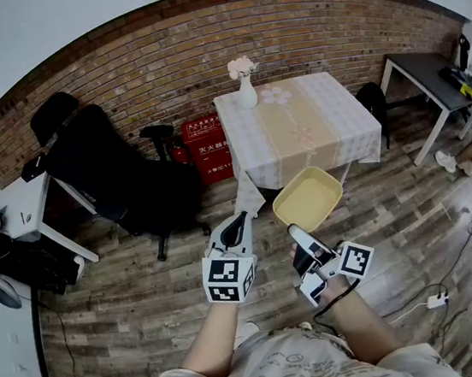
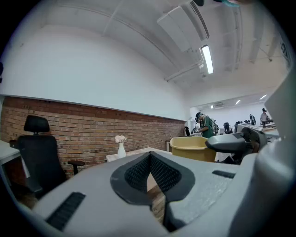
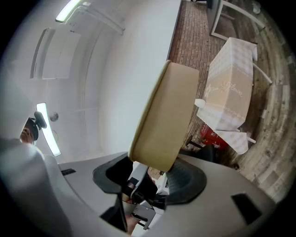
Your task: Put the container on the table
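A pale yellow tub-shaped container (image 1: 308,198) hangs in the air above the wooden floor, just in front of the table (image 1: 296,124). My right gripper (image 1: 298,234) is shut on its near rim. In the right gripper view the container (image 3: 164,120) stands on edge between the pads of the right gripper (image 3: 152,171). The table (image 3: 231,92) carries a light checked cloth and a white vase with flowers (image 1: 245,83). My left gripper (image 1: 242,219) is held beside the container, left of it, with its pads (image 2: 159,173) together and nothing between them. Its view shows the container (image 2: 192,147) to the right.
A black office chair (image 1: 113,173) stands left of the table, with red boxes (image 1: 207,148) against the brick wall behind. A white desk (image 1: 23,211) is at far left, a dark desk (image 1: 429,80) at far right. Cables and a power strip (image 1: 436,299) lie on the floor.
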Demonstrator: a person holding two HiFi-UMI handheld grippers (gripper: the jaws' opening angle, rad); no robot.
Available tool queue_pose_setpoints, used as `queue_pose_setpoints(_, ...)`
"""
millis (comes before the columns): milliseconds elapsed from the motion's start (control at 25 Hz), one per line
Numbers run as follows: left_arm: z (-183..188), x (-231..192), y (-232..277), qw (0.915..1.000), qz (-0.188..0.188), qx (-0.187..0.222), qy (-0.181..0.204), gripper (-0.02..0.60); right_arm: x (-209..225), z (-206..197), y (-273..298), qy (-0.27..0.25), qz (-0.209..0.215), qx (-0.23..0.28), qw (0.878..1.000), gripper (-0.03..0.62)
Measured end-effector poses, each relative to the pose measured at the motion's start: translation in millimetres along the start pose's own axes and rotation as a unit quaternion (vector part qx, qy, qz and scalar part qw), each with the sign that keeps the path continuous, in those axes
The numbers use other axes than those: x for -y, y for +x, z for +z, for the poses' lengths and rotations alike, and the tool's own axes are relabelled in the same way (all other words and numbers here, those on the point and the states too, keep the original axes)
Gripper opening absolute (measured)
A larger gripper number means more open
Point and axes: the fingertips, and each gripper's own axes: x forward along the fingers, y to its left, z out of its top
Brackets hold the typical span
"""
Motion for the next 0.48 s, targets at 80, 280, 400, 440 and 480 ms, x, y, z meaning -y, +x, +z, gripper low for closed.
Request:
queue_pose_setpoints(80, -0.5, 2.7, 3.9, 1.0, 0.0, 0.0, 0.001, 0.0, 2.7, 3.8, -1.0, -0.003, -0.001, -0.001, 1.0, 0.215)
queue_pose_setpoints(280, -1.8, 13.2, 14.1, 1.0, -0.001, -0.005, 0.0, 0.0, 11.4, 14.6, -8.7, 0.003, -0.008, 0.002, 1.0, 0.216)
queue_pose_setpoints(400, -3.3, 19.9, 19.9, 1.0, -0.001, -0.007, -0.002, 0.0, 14.6, 21.8, -14.7, 0.001, -0.007, 0.001, 1.0, 0.216)
queue_pose_setpoints(440, -3.3, 22.6, 21.9, 1.0, -0.001, -0.008, -0.002, 0.0, 15.8, 24.1, -17.1, 0.001, -0.007, 0.0, 1.0, 0.216)
queue_pose_setpoints(480, -3.1, 25.9, 24.2, 1.0, 0.0, -0.008, -0.001, 0.0, 16.7, 26.8, -19.6, 0.001, -0.006, -0.002, 1.0, 0.216)
